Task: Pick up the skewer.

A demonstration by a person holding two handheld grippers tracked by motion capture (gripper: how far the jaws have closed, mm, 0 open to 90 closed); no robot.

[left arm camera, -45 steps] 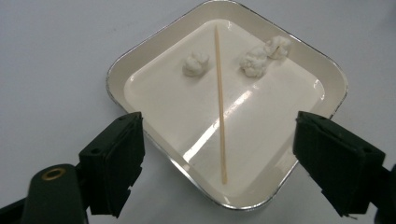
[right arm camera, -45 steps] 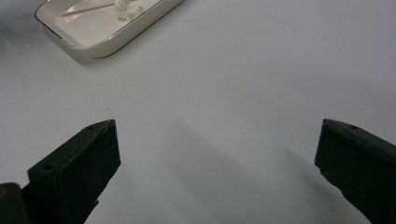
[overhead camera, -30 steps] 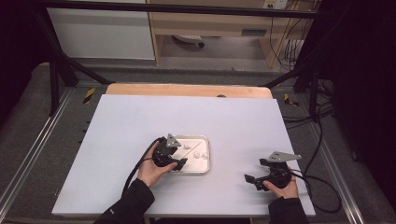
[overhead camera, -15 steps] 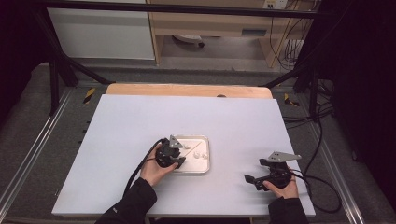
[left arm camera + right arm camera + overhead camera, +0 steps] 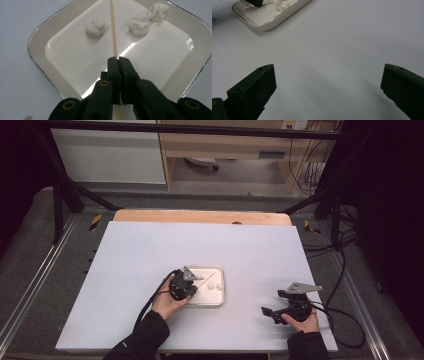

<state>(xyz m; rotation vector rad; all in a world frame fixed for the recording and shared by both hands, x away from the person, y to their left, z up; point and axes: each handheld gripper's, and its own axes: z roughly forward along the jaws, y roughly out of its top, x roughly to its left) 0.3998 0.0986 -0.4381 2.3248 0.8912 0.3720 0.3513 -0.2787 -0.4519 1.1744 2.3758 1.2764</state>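
Three white, lumpy marshmallow pieces [image 5: 95,28] waiting in a shallow white square tray with a silver rim [image 5: 37,37], near the middle of the pale grey counter [image 5: 125,265].

Left gripper [image 5: 119,59] low over the tray, fingers pressed together on a thin, pale wooden skewer [image 5: 113,32], pinched near its back end so the long shaft runs straight ahead between the pieces, probably for spearing one. One piece alone to the skewer's left, two touching each other to its right; soft, creased, matte. Right gripper [image 5: 328,82] well apart on bare counter, fingers spread wide and holding nothing, seemingly parked out of the way; same gripper [image 5: 285,309] near the front right edge from above.
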